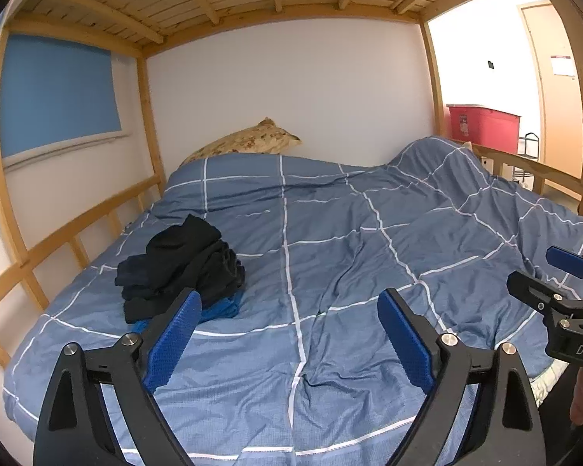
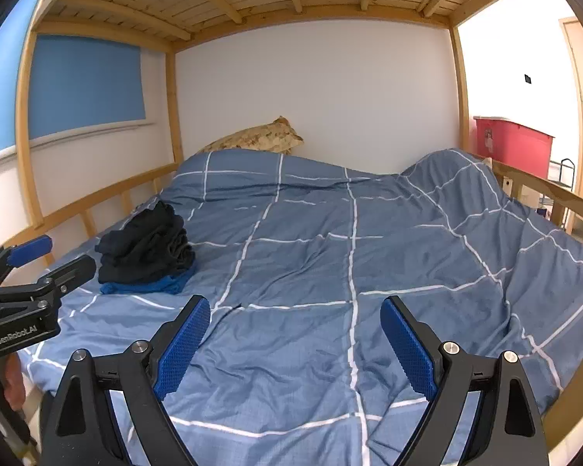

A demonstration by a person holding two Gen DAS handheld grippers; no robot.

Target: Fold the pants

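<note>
Here, at the upper left of both views, a blue blind (image 1: 58, 93) hangs behind the wooden frame (image 1: 147, 124). Below it, left of centre, a dark pile of pants (image 1: 178, 268) lies crumpled on the bed's blue checked duvet (image 1: 330, 233), over a bright blue cloth (image 1: 221, 308). A patterned pillow (image 1: 248, 140) rests against the wall at upper centre. The left gripper (image 1: 287, 336) fills the bottom of its own view, jaws spread wide and holding nothing. The right gripper (image 2: 295, 343) hangs likewise above the duvet, jaws wide and bare. At the upper right stands a red bin (image 1: 482, 126).
</note>
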